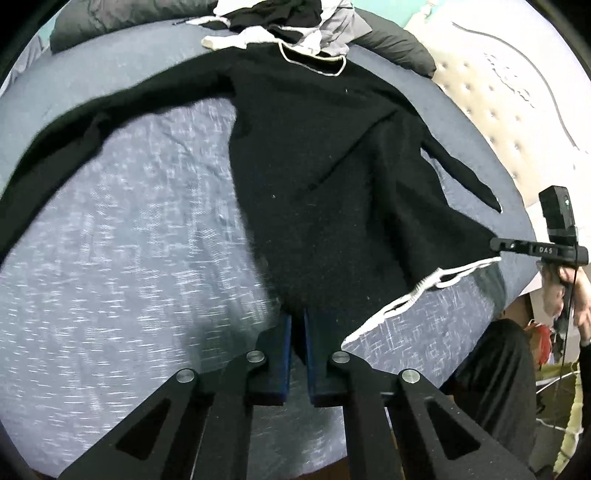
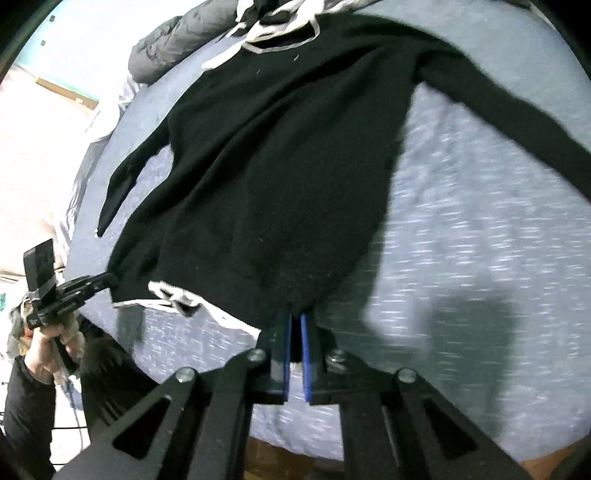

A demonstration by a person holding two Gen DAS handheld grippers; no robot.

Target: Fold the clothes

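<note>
Gripping the hem of the black sweater (image 1: 314,155), the left gripper (image 1: 297,325) and right gripper (image 2: 293,325) are each clamped on a bottom corner. Beyond them the sweater lies spread on the grey bed (image 1: 129,229), both sleeves out, collar nearest the clothes pile (image 1: 288,18): no fold shows.

The left gripper (image 1: 297,325) pinches the hem of a black sweater (image 1: 314,177) spread ahead of its fingers on a grey bed (image 1: 129,240). Right of the fingers, the right gripper (image 1: 496,245) grips the hem's other corner.
</note>
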